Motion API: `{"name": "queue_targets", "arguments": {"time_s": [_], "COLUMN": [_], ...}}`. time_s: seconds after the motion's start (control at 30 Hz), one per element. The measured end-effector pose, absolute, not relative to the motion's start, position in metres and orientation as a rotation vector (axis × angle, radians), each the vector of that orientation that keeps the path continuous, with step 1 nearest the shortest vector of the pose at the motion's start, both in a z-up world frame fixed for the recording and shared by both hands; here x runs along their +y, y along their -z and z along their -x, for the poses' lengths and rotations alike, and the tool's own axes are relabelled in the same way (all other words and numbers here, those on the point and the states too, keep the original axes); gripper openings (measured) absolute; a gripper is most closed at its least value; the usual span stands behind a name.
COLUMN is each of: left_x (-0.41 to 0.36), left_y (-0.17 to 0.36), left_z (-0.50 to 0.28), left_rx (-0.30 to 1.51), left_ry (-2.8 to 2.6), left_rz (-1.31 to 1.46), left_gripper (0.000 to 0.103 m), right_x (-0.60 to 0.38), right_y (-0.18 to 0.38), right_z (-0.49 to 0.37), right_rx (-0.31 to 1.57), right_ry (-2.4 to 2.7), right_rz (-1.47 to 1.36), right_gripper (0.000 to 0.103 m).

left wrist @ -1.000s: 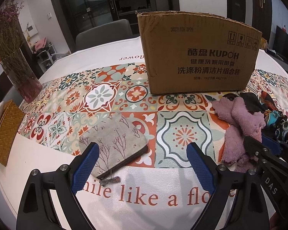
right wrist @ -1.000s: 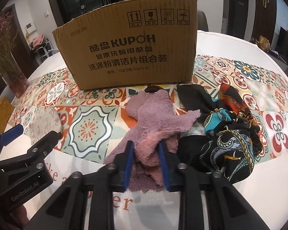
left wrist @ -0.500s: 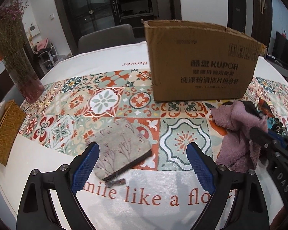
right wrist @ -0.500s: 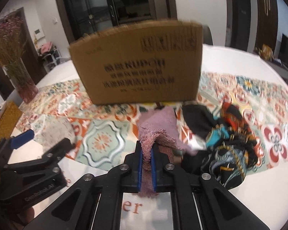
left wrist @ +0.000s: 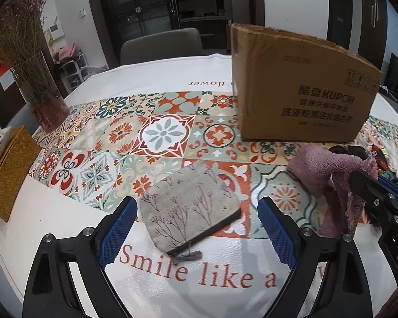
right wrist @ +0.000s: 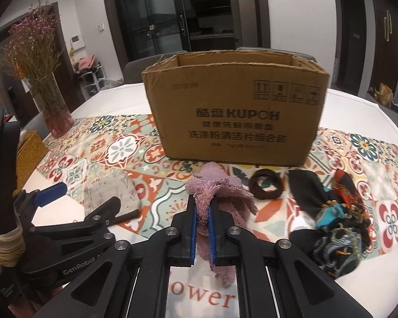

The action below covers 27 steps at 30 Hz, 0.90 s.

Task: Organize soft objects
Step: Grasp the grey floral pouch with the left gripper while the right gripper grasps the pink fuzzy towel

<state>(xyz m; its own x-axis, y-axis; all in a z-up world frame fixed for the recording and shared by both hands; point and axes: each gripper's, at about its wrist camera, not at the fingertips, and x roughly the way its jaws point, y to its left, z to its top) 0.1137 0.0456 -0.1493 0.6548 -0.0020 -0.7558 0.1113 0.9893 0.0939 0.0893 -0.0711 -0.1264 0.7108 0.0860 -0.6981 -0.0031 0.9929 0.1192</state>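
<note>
Currently the right tongs [right wrist: 202,234] pinch the mauve fleece cloth [right wrist: 220,193] by a bunched fold, lifted off the counter [right wrist: 358,100] before the open cardboard box [right wrist: 236,116], likely its destination. Left tongs [left wrist: 196,228] hang spread over the grey twig-print pouch [left wrist: 188,209], seemingly ready to take it.

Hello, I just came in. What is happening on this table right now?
A person is tidying soft things with two hand-held grippers. The right hand-held gripper is shut on a pink towel, lifted in front of the open cardboard box. The left hand-held gripper is open, with the grey pouch lying on the table between its fingers. A brown hair tie and a patterned scarf lie on the tablecloth.
</note>
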Motion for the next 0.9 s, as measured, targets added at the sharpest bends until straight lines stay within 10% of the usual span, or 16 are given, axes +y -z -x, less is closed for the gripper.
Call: {"name": "queue_targets", "arguments": {"time_s": [0.9], "left_x": [0.039], "left_y": [0.196], "left_z": [-0.169], "left_rx": [0.952], "left_ry": [0.072], "left_rz": [-0.189], "left_gripper": [0.094], "right_x": [-0.068], "right_y": [0.178], "right_z": [-0.140], "right_rx": [0.887], "right_ry": [-0.072], "right_rz": [-0.142], "right_gripper": [0.009]}}
